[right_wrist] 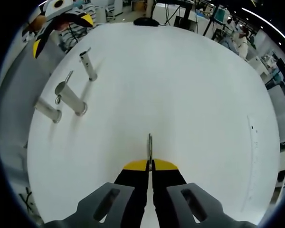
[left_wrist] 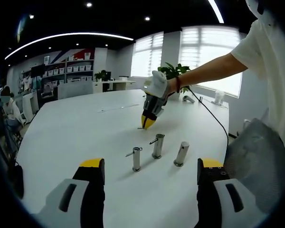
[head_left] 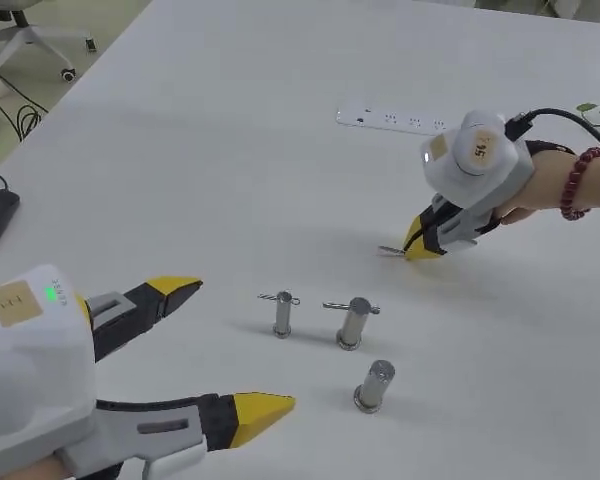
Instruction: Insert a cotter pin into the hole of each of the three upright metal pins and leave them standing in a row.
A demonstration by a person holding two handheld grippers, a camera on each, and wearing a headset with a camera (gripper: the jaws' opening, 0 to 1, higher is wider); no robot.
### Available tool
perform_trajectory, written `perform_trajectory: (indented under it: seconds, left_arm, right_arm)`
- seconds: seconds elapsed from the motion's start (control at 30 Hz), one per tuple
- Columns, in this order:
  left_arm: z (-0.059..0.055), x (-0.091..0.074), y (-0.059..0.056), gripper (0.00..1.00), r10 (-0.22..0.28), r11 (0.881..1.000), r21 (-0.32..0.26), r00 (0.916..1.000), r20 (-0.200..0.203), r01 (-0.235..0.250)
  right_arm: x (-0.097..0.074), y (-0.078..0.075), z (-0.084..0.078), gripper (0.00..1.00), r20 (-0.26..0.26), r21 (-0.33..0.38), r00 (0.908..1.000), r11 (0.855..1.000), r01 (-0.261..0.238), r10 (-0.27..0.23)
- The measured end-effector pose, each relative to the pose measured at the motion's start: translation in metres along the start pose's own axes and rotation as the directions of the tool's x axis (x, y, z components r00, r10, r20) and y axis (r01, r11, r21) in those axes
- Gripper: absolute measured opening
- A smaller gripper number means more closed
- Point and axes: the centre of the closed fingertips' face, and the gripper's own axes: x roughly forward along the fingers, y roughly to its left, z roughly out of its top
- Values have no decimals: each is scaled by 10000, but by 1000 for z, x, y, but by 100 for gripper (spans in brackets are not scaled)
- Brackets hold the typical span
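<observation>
- Thin silver cotter pin (right_wrist: 149,147): pinched at one end between the closed yellow-tipped jaws of the right hand-held gripper (right_wrist: 150,165), with its free length pointing straight ahead of them.
- In the head view the right hand-held gripper (head_left: 420,248) tilts down, with the thin silver cotter pin (head_left: 390,250) low over the white tabletop (head_left: 230,150). Whether the pin touches the surface cannot be told.
- A red bead bracelet (head_left: 577,183) circles the wrist behind this gripper.
- Three upright cylindrical steel pins stand ahead and to the left of the right hand-held gripper, well apart from it.
- The farthest steel pin (right_wrist: 89,65) and the middle steel pin (right_wrist: 70,97) each carry a fitted cotter pin through the head.
- The bare steel pin (right_wrist: 47,110) has none, and stands just beside the middle one.
- The left hand-held gripper (head_left: 225,345) has its jaws spread wide and holds nothing.
- The row stands a short way ahead of those open jaws: farthest steel pin (left_wrist: 137,159), middle steel pin (left_wrist: 157,146), bare steel pin (left_wrist: 182,153).
- A white power strip (head_left: 395,120) lies on the tabletop beyond the right hand-held gripper.
</observation>
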Motion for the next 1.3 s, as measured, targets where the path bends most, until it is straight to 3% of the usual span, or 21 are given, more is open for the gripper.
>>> perform_trajectory:
  seconds: [0.67,1.0,1.07,1.3]
  left_arm:
    - [4,0,-7,74,-100,9998,178,9999,-118,102]
    - [7,-1,-12,71,-191,9994,295,9995,-268,199]
    - [8,-1,-13,71,-205,9993,315,9995,-251,213]
    - [9,-2,-17,67,-284,9996,37,9993,-238,285]
  right_arm:
    - [-26,21,24,3,615,-450,9964,9971,608,-580]
    - [-42,58,38,3,890,-730,9945,9954,625,-559]
    - [-43,53,35,3,899,-781,9945,9951,612,-541]
    - [-49,73,40,3,961,-827,9937,9945,649,-569]
